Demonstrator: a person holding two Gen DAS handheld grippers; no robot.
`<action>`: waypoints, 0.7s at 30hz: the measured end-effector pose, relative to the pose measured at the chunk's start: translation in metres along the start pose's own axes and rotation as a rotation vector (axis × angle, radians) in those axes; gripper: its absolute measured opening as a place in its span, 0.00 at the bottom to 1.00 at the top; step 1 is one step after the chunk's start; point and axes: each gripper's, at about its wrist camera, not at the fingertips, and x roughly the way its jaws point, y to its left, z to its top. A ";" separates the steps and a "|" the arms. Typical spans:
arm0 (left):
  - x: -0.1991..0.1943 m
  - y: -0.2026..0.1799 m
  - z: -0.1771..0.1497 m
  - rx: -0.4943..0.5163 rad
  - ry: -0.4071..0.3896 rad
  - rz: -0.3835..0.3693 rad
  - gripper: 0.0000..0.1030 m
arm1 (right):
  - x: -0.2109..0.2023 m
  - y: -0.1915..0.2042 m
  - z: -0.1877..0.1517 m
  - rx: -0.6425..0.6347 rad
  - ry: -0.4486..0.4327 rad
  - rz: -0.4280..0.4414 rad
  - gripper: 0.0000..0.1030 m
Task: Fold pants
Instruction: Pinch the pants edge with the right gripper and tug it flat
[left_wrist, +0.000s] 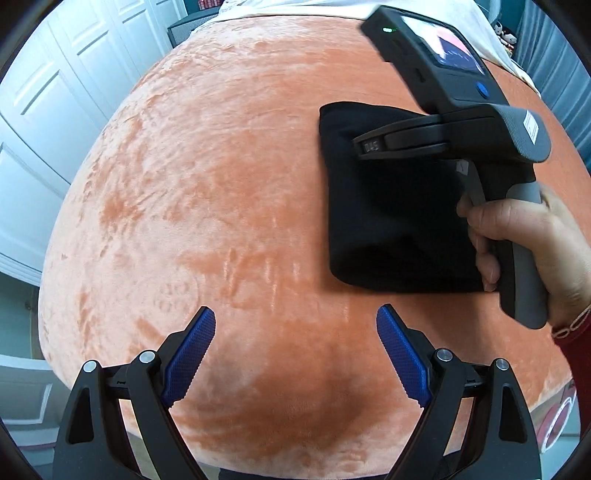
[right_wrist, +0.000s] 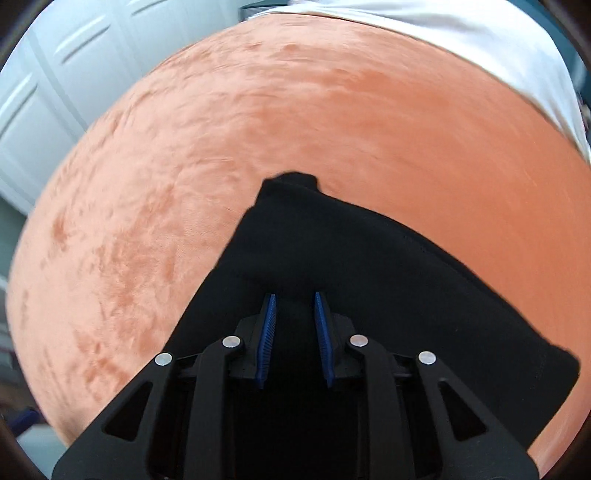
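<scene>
Right gripper (right_wrist: 295, 306) pinches the folded black pants (right_wrist: 369, 266); left gripper (left_wrist: 295, 325) spread, empty. Keep layers stacked on the orange blanket (left_wrist: 221, 184).

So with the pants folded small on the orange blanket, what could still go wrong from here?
The right gripper sits nearly closed over the black pants; whether it pinches cloth is unclear, so lifting may drag layers and undo the fold. The left gripper hangs open over bare blanket, not steadying the pants, so they could slide on the plush.
</scene>
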 end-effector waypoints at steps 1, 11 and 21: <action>-0.002 0.001 -0.004 -0.003 -0.001 -0.005 0.84 | -0.005 0.005 0.003 -0.034 0.006 -0.019 0.21; 0.000 0.005 0.013 -0.022 -0.035 -0.028 0.84 | -0.088 -0.151 -0.103 0.487 -0.118 -0.120 0.39; -0.004 -0.032 0.017 0.004 -0.032 -0.049 0.84 | -0.060 -0.169 -0.152 0.508 -0.020 0.053 0.69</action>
